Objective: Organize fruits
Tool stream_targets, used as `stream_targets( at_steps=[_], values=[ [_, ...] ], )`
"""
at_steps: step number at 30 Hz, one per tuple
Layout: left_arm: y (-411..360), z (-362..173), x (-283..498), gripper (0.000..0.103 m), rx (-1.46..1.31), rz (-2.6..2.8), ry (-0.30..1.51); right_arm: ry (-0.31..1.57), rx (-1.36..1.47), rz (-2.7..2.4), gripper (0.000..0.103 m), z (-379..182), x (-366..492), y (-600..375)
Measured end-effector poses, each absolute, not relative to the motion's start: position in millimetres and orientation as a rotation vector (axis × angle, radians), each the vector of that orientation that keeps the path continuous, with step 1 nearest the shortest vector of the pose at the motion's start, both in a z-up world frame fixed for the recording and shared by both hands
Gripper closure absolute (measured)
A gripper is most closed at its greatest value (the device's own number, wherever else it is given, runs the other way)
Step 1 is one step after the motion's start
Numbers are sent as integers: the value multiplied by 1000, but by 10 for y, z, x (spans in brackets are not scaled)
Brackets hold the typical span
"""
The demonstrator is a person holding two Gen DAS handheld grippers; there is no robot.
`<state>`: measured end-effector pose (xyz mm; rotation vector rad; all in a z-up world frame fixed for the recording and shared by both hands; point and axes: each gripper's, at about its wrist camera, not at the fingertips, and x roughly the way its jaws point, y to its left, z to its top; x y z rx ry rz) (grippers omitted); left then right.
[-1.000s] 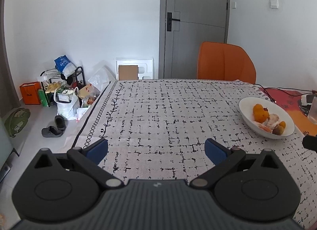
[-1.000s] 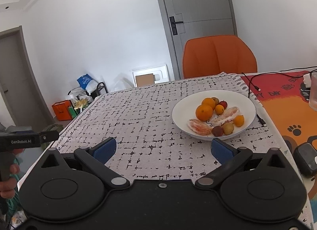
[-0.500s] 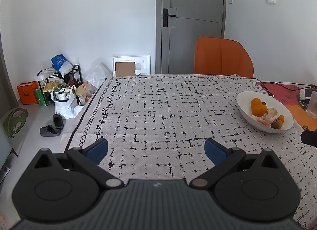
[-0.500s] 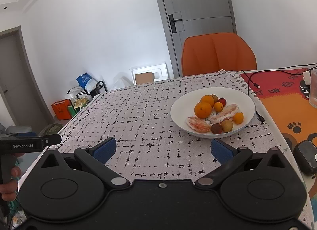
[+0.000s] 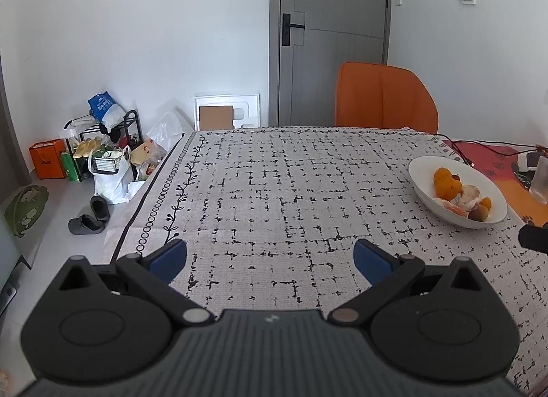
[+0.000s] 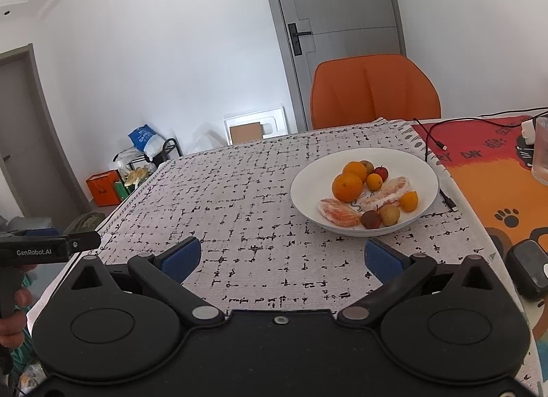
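Note:
A white bowl of mixed fruit stands on the patterned tablecloth: two oranges, peeled pomelo segments, small yellow and red fruits. It also shows at the right in the left wrist view. My right gripper is open and empty, a short way in front and left of the bowl. My left gripper is open and empty over the bare cloth, well left of the bowl. The left gripper's body shows at the left edge of the right wrist view.
An orange chair stands at the table's far side. A ribbed glass, a black cable and a dark device lie on the orange mat at the right. Bags, a rack and shoes clutter the floor at the left.
Both cameras have shifted slightly. In the left wrist view the bowl has moved a little left and down. The jaws of both grippers stay open.

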<state>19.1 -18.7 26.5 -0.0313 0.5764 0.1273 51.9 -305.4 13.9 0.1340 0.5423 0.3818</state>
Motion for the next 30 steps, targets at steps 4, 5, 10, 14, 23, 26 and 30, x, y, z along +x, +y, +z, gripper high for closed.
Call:
stream_targets(
  at_steps=[4, 5, 10, 14, 23, 26, 30],
  values=[
    [-190, 278, 180, 0, -33, 121, 576, 539, 126, 382, 0, 145, 512, -3032],
    [-187, 279, 173, 0, -35, 118, 574, 539, 125, 381, 0, 148, 509, -3028],
    [-164, 288, 163, 0, -39, 111, 571, 530, 108, 380, 0, 172, 489, -2996],
    [-147, 293, 163, 0, -45, 119, 569, 531, 103, 379, 0, 152, 501, -2991],
    [-158, 303, 135, 0, -39, 115, 565, 534, 107, 371, 0, 126, 515, -3014],
    [-150, 303, 130, 0, -40, 112, 567, 531, 105, 369, 0, 134, 511, -3016],
    [-143, 310, 131, 0, -47, 109, 562, 539, 127, 385, 0, 137, 523, -3024]
  ],
)
